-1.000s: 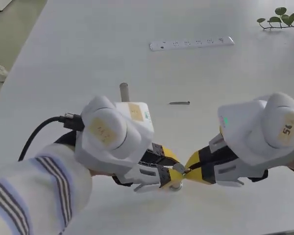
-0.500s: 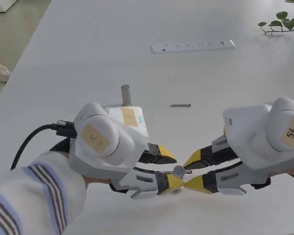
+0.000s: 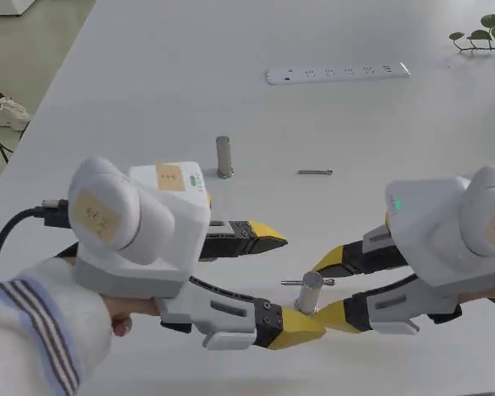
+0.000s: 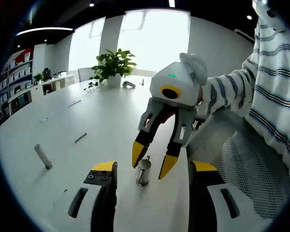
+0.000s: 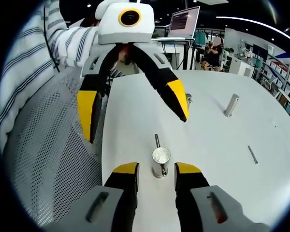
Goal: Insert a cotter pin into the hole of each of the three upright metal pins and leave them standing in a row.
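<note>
Metal pin (image 3: 311, 295) stands upright near the front of the white table (image 3: 148, 99). Left gripper (image 4: 153, 167) is spread wide, holding nothing. Right gripper (image 5: 157, 169) is spread too, its jaw tips either side of that pin, not clamping it. A second pin (image 3: 223, 157) stands farther back. One cotter pin (image 3: 301, 283) sits through the near pin's hole; a loose cotter pin (image 3: 314, 172) lies near the second.

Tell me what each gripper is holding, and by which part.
Nothing is held: the left gripper and right gripper both stand open around the upright metal pin.
</note>
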The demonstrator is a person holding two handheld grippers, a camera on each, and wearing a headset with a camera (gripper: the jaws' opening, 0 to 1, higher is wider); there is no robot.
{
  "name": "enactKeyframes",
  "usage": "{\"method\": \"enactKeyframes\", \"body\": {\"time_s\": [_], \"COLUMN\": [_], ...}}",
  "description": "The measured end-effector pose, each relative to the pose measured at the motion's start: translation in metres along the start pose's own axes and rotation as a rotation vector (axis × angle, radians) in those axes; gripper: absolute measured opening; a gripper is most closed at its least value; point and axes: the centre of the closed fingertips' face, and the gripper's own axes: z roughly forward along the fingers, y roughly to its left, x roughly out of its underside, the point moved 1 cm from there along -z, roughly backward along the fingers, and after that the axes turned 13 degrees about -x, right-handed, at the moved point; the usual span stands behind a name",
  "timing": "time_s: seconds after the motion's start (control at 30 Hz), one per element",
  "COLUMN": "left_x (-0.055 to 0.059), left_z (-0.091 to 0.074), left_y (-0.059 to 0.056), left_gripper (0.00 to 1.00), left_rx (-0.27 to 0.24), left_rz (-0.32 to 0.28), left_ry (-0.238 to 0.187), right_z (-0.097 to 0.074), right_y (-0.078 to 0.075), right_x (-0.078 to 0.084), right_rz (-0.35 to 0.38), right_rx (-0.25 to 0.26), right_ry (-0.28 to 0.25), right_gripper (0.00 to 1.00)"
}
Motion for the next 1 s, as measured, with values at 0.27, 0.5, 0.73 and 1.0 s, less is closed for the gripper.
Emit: {"method": "enactKeyframes", "body": {"time_s": [0.27,0.5,0.73,1.0], "left_x": [0.014,0.009,0.02,0.033], "left_z": [-0.025,-0.046,-0.061,-0.071], "left_y": [0.014,0.02,0.025,0.033], "left_gripper": [0.65,0.65,0.64,0.63], "left_rx": [-0.081,-0.131,-0.185,-0.242], "left_rz": [-0.091,-0.161,-0.176,-0.224], "left_ry": [-0.012,-0.082,-0.058,-0.041], "right_z": [0.006,0.011,0.015,0.019], "right_y": [0.001,0.001,0.002,0.003], "right_x": [0.001,0.001,0.0,0.0], "right_rz": [0.01,0.018,0.022,0.015], "right_rx": [-0.01,-0.024,-0.035,-0.044], "right_ry": [-0.013,-0.022,-0.024,-0.02], "right_gripper": [0.26,0.26,0.26,0.25]}}
